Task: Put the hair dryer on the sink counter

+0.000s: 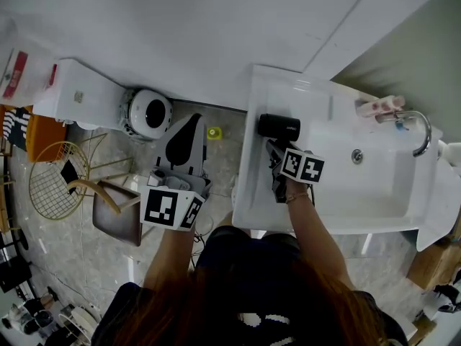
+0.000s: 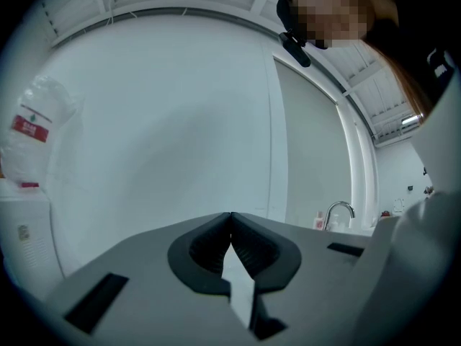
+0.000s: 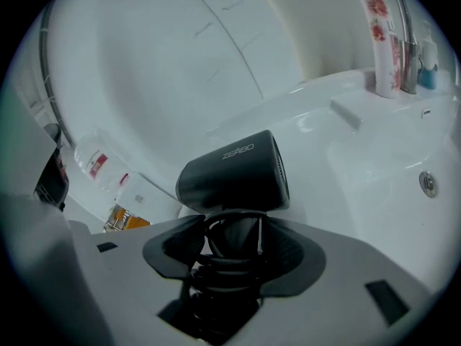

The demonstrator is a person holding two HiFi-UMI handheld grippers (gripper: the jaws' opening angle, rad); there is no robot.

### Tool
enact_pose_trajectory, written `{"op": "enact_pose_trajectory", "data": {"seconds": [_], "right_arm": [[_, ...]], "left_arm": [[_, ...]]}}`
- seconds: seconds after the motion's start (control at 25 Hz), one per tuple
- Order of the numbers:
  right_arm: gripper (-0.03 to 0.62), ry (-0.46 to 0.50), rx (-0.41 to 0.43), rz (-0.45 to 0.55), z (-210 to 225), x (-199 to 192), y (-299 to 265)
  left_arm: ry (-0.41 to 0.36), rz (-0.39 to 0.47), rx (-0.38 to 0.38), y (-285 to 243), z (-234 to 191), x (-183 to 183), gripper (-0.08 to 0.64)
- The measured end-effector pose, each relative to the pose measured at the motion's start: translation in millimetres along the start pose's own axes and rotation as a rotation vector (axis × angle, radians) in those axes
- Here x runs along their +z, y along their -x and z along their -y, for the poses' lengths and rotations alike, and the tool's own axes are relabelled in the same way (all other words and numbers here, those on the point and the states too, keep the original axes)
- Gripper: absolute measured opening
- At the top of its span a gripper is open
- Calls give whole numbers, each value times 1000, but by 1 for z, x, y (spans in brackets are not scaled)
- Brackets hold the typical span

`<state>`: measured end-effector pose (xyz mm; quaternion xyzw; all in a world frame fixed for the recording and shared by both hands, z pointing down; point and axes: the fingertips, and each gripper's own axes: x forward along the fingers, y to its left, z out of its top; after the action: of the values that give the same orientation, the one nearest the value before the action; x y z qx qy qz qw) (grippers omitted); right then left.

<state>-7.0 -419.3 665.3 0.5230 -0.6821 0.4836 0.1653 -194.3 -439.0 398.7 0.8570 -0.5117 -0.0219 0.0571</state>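
Where we look down in the head view, the hair dryer sits at the left end of the counter, beside the basin, held by our right tongs. In the left gripper view, our left tongs meet, empty. In the right gripper view, the tongs clamp its cord-wrapped handle.

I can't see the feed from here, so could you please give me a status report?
Left claw shut, empty. Right claw clamped on hair dryer handle, over sink counter. Bottles by faucet, well clear.
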Motion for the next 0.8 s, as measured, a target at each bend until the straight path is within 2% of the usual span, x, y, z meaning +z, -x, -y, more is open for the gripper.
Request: {"op": "enact_pose_trajectory", "data": {"seconds": [0.24, 0.4, 0.52, 0.68, 0.8], "right_arm": [[277, 25, 24, -41, 0, -5, -1], [331, 69, 50, -70, -5, -7, 2], [342, 110, 41, -67, -4, -3, 12], [335, 163, 22, -38, 4, 8, 34], [281, 217, 32, 32, 5, 26, 59]], "left_arm": [[0, -3, -6, -2, 4, -1, 18], [-1, 5, -2, -3, 7, 3, 18], [-2, 11, 7, -3, 10, 7, 18], [-6, 21, 25, -2, 16, 12, 18], [-8, 33, 41, 0, 22, 20, 18]]}}
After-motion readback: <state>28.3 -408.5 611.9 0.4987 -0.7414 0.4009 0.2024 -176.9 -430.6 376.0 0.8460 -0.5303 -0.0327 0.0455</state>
